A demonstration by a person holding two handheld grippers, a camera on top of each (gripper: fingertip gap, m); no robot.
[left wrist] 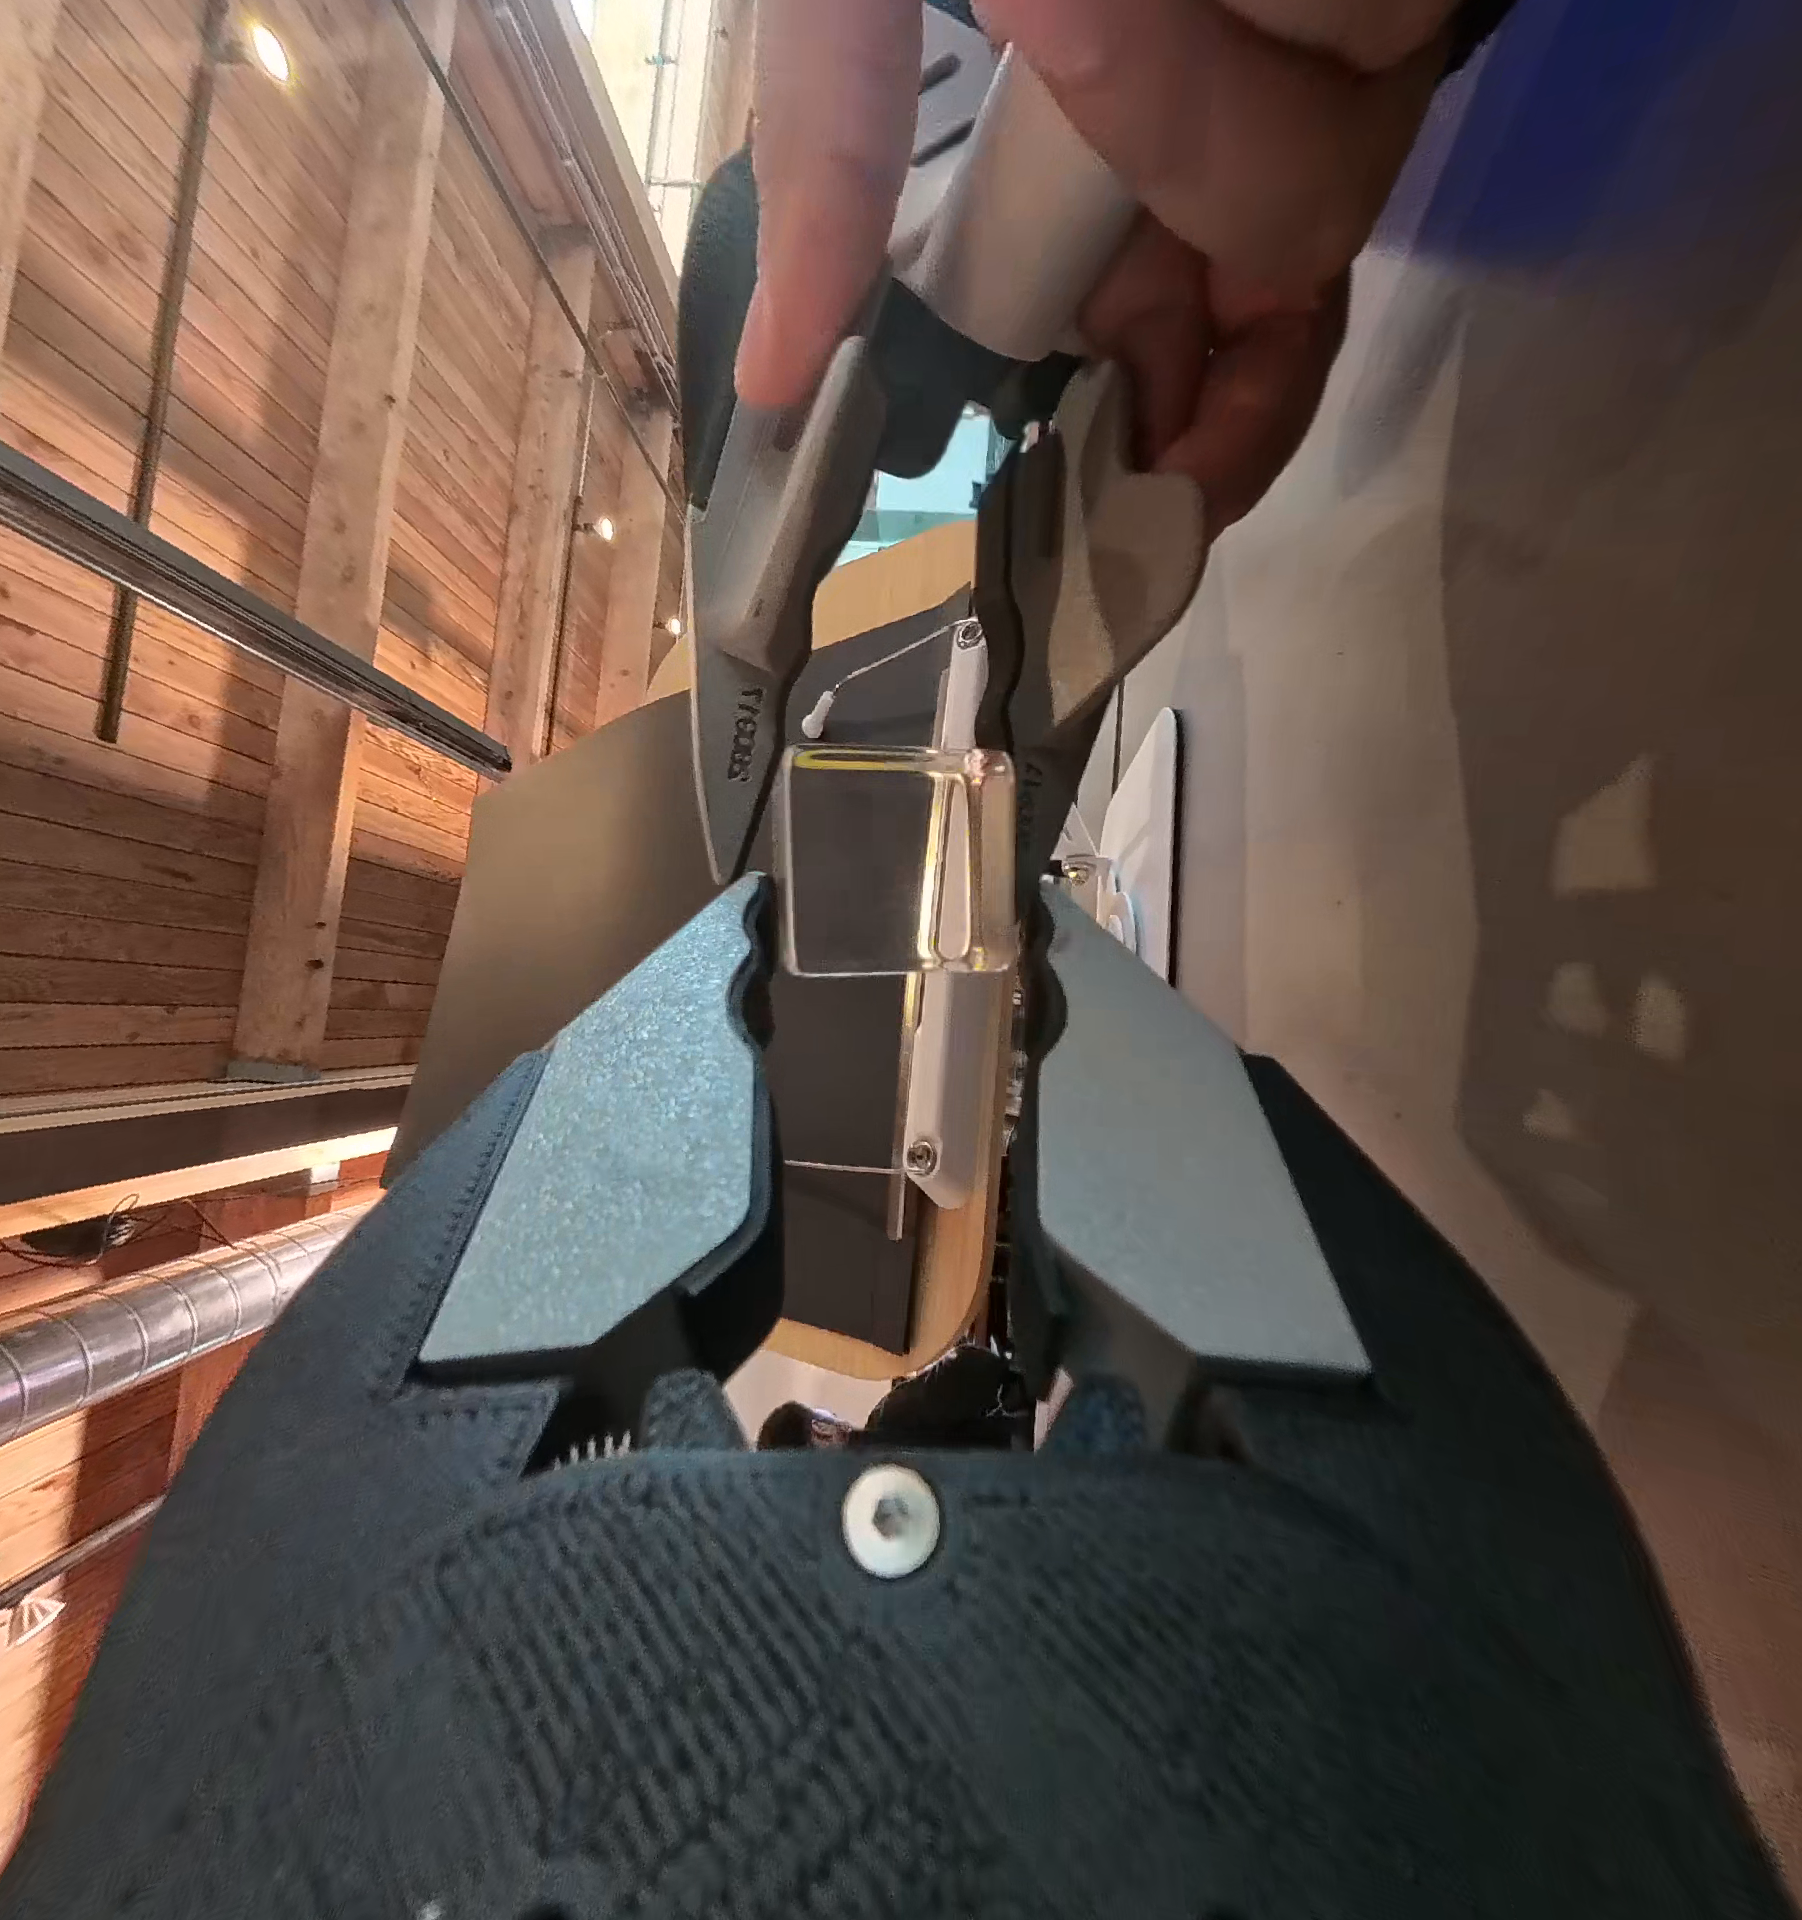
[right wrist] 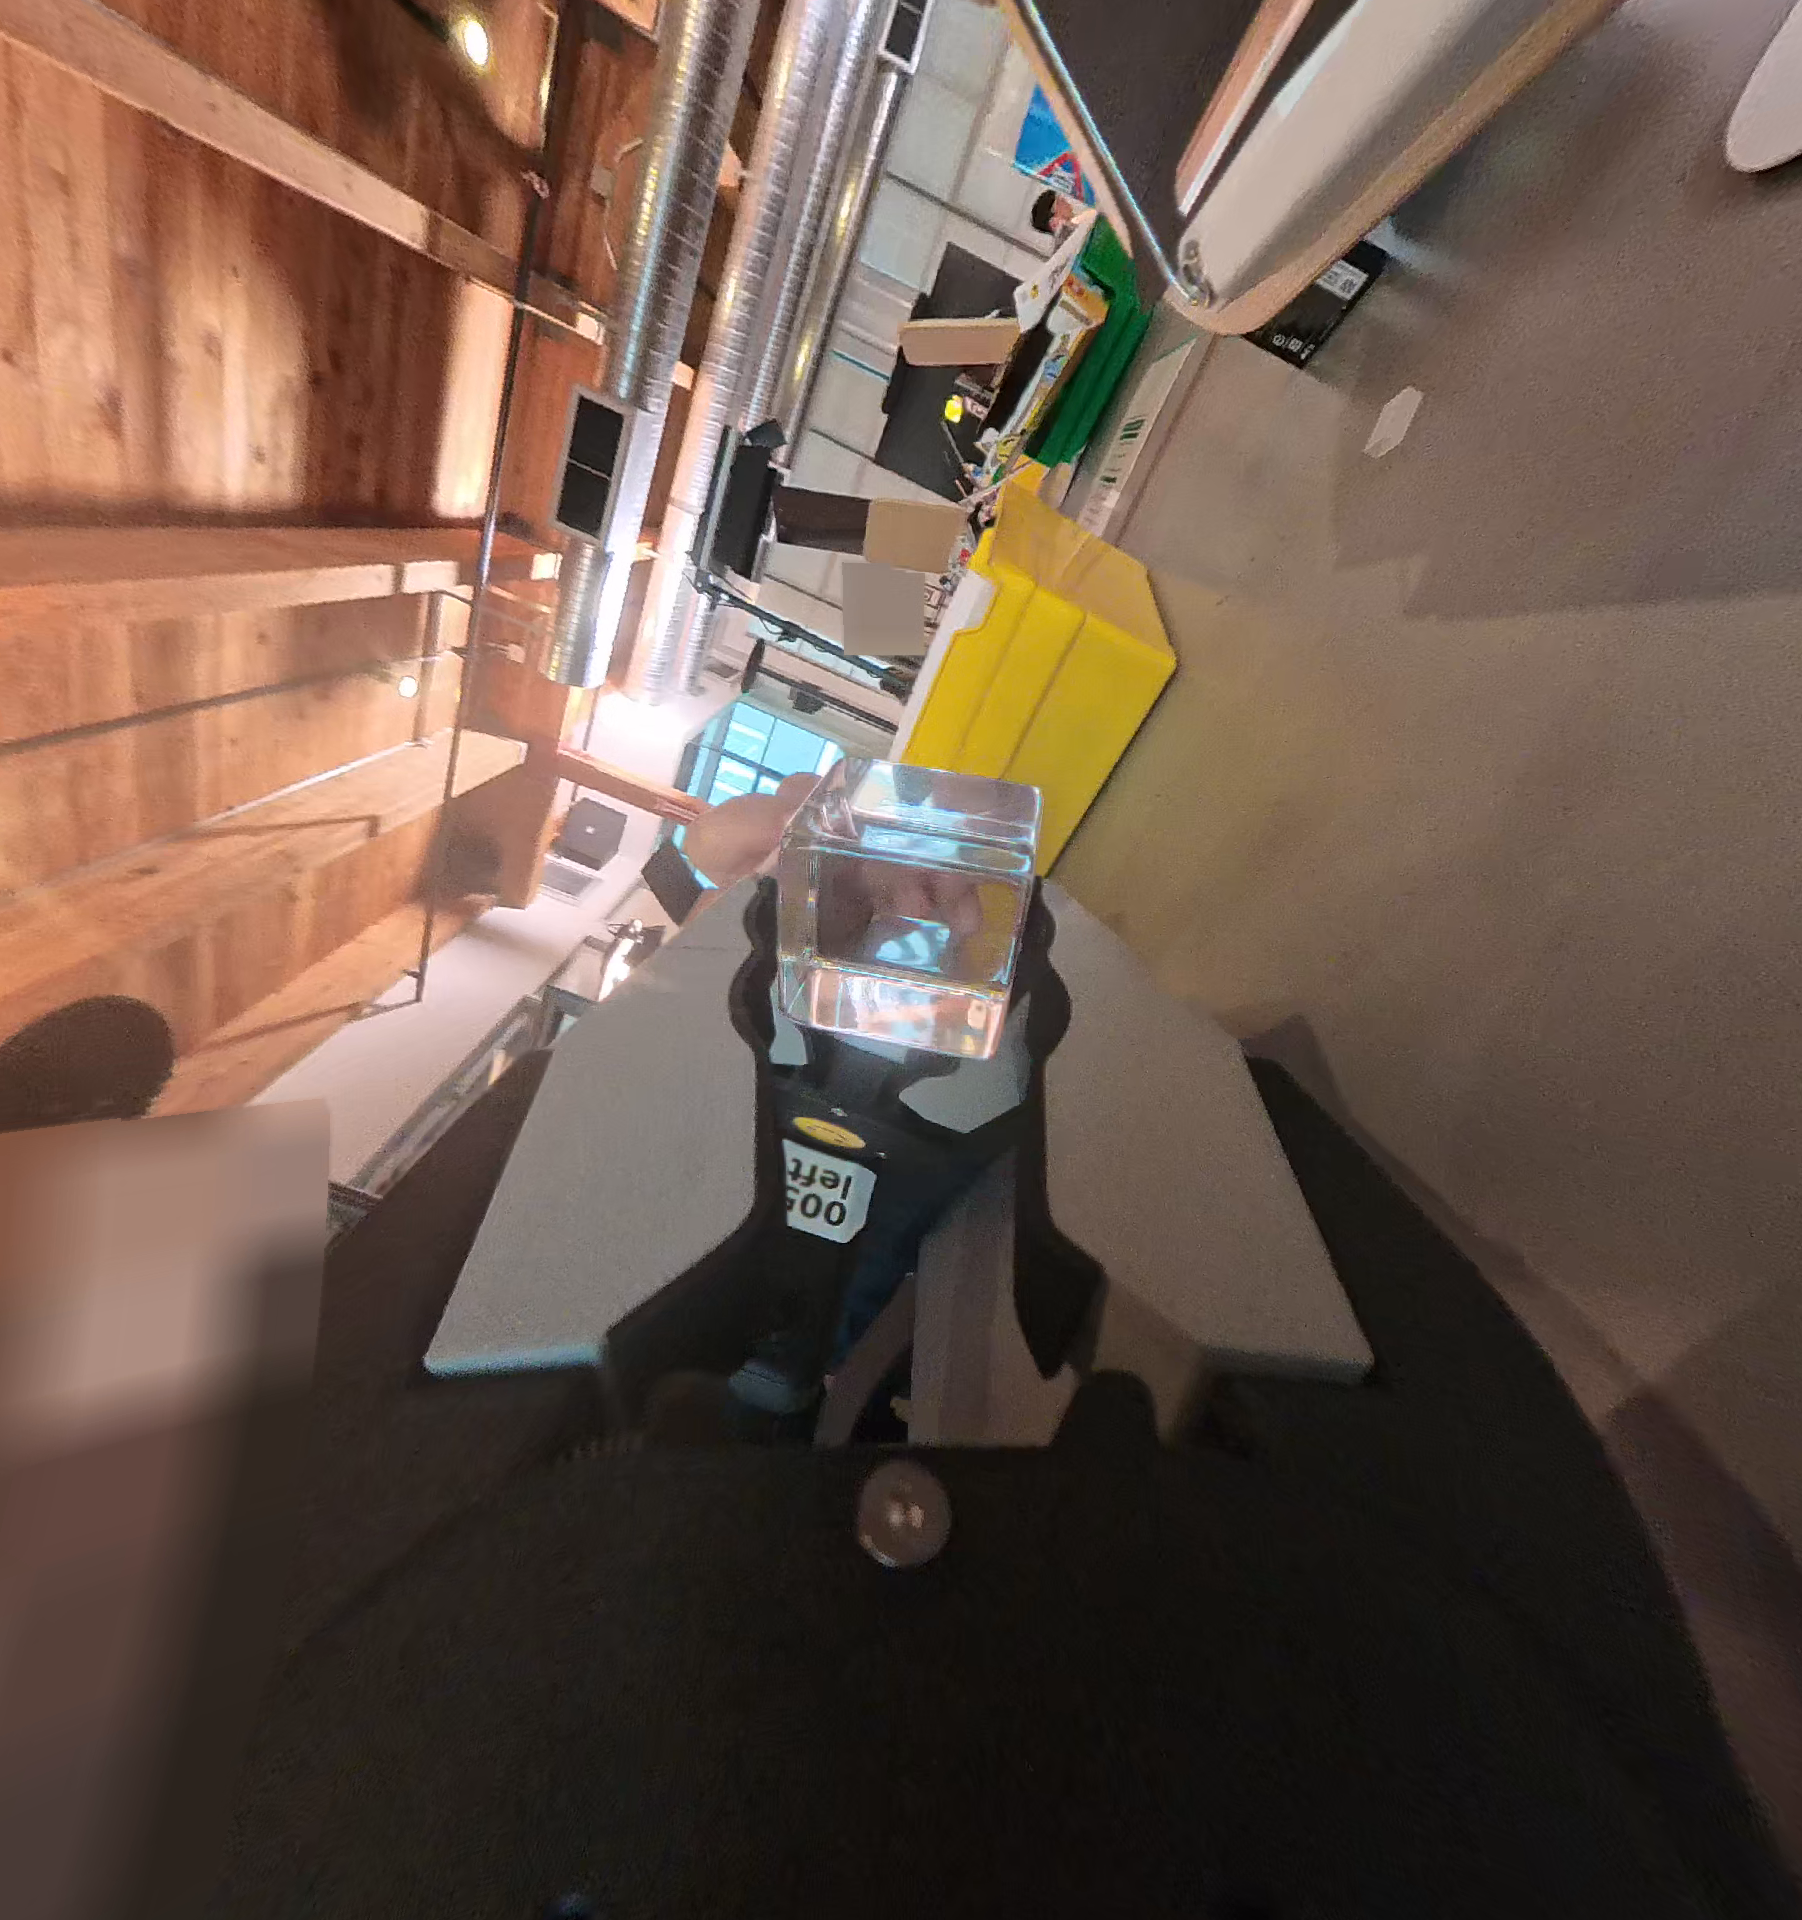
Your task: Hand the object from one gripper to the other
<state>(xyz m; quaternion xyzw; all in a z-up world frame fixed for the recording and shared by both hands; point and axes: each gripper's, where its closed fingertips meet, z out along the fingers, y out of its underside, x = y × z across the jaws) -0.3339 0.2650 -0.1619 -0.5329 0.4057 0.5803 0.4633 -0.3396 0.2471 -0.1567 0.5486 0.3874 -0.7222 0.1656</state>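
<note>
Looking past both grippers, the views show a tall room with wooden plank walls (left wrist: 201, 623), silver ventilation ducts (right wrist: 668, 343) and a grey floor (right wrist: 1499, 727). A yellow bin (right wrist: 1053, 665) stands on that floor in the right wrist view, and a table with a pale wooden edge (right wrist: 1281, 187) is farther off. Both views are turned on their side.

The task's thing is a clear cube (left wrist: 902, 860), so it has no real long axis; its faces lie about square to the fingers, and one flat face looks toward each camera.

The cube sits between the two grippers, which meet tip to tip. In the left wrist view the left gripper (left wrist: 902, 935) has its tips pressed against the near part of the cube, one on each side, with only the cube's width between them. The right gripper (left wrist: 876, 821) comes from the far side, held by a hand (left wrist: 1136, 208), and its tips flank the same cube. In the right wrist view the right gripper (right wrist: 902, 966) pinches the cube (right wrist: 907, 904) at its fingertips.
</note>
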